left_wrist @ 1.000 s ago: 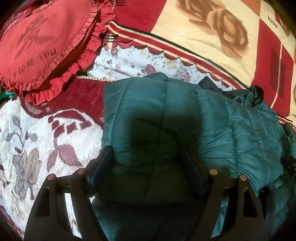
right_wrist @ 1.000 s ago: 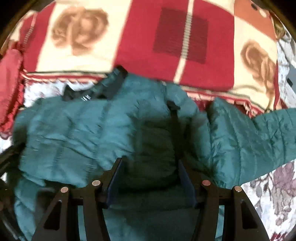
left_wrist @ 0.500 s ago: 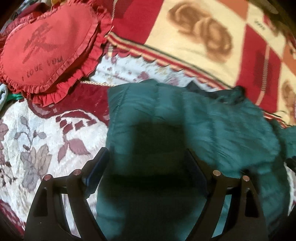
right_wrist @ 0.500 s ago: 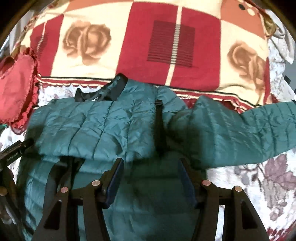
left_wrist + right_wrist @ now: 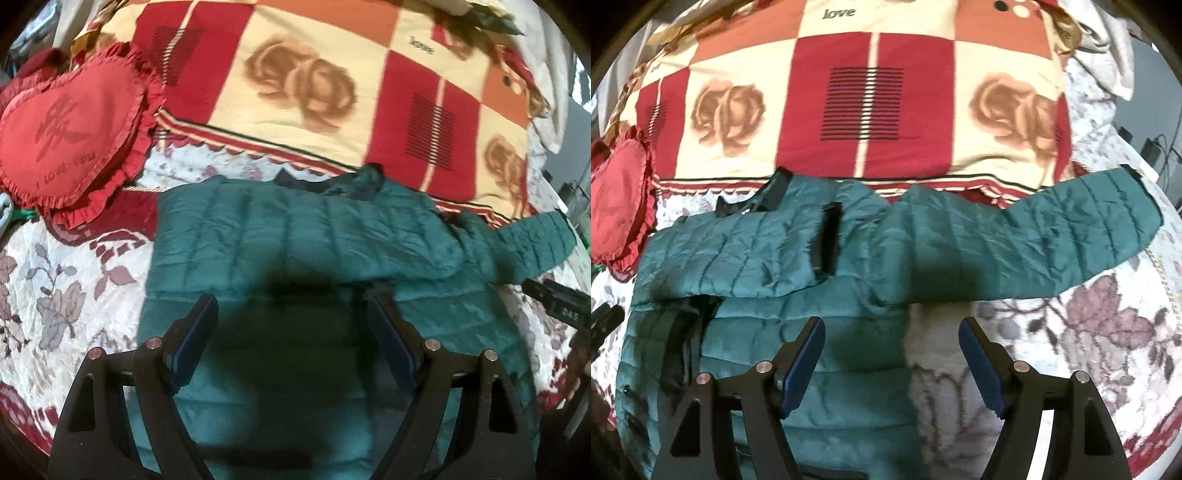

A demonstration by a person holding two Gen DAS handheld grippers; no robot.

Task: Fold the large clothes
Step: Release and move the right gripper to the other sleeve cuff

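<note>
Bedspread (image 5: 1052, 332) under our jacket (image 5: 849, 369); both claws, left (image 5: 291, 332) and right (image 5: 892, 354), gape empty, right just widened; sleeve (image 5: 1034, 240) at two o'clock may slide unfolded.

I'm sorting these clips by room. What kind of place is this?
Most likely a bedroom: the green puffer jacket lies on a bed's floral bedspread, with a rose-patterned blanket and a red heart-shaped pillow behind it.
</note>
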